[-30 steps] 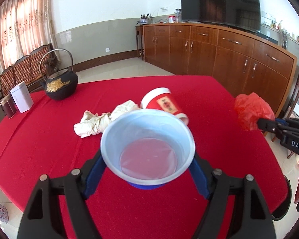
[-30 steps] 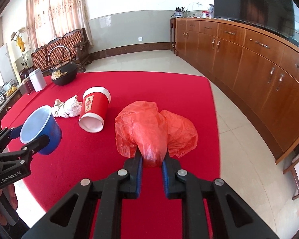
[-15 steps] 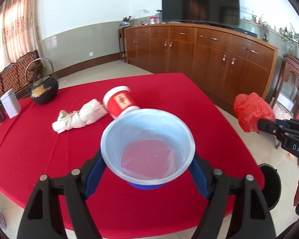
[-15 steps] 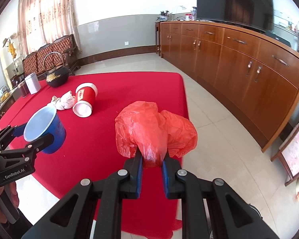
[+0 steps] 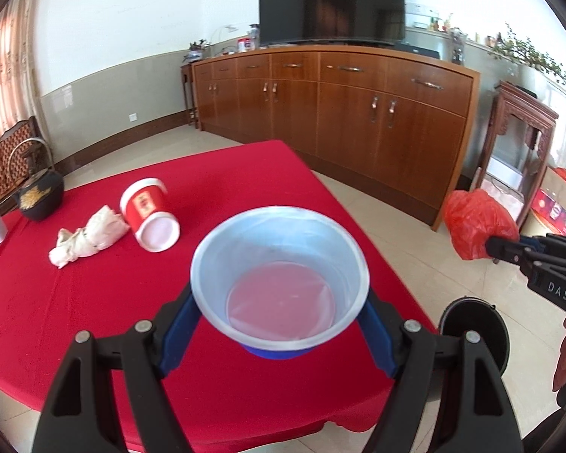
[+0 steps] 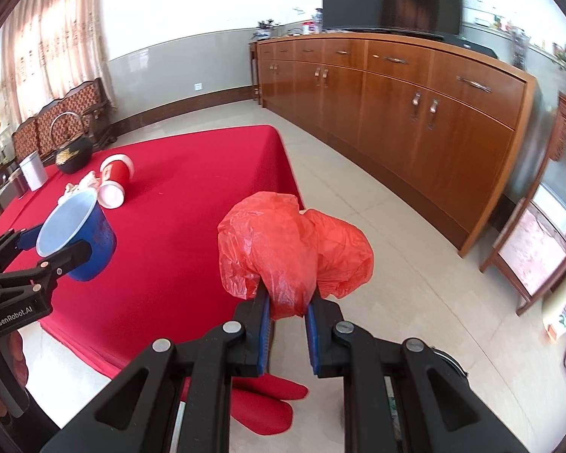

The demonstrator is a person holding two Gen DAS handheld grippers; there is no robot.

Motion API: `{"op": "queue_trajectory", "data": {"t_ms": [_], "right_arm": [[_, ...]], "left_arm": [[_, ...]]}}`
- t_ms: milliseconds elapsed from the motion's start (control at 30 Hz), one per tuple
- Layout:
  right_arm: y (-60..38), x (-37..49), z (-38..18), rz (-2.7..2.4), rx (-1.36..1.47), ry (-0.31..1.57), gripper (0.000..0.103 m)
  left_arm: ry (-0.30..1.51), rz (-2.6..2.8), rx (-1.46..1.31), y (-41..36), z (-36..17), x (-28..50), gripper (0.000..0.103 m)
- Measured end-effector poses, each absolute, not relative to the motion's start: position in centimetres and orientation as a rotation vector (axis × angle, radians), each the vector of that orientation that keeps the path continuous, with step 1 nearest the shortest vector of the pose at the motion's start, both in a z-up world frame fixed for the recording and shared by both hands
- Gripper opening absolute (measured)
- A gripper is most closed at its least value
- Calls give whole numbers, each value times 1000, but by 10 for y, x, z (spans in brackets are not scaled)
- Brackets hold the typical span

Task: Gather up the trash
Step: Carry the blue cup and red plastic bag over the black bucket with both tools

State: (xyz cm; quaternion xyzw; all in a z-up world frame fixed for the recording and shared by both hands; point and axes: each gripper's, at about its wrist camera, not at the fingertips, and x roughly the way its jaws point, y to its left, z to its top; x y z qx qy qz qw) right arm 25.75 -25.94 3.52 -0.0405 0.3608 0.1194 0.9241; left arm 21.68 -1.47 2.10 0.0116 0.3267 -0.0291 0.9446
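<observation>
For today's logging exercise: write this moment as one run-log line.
left gripper: shut on blue cup | right gripper: shut on red bag | table: red cup, crumpled tissue remain

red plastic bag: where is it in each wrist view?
Left wrist: red bag at the right edge, over the floor, pinched by the right gripper.
Right wrist: bag at centre, bulging above the gripper, past the table's corner.
Shared landmark: the tipped red cup on the table.
</observation>
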Motion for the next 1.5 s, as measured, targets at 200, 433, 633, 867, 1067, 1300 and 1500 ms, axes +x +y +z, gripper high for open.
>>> {"op": "queue_trajectory", "data": {"t_ms": [200,433,633,867,1067,1300,1500], "right_arm": [[-290,245,34,199,-66,748,17],[-333,227,31,135,-42,757,17],[-377,213,25,73,-18,771,17],[-421,201,13,18,6,794,17],[-450,193,-4,-21,14,824,17],[-483,185,-46,-61,32,910,17],[-510,180,-86,-63,35,998,17]], "left_arm": [[666,-111,37,-42,21,216,78],[663,-185,59,-83,20,215,78],[669,-261,79,-127,15,214,78],[688,-341,106,-167,5,211,78],[709,-398,111,-191,-2,209,78],[782,-499,124,-226,-30,211,78],[844,-550,141,-252,-55,212,78]]}}
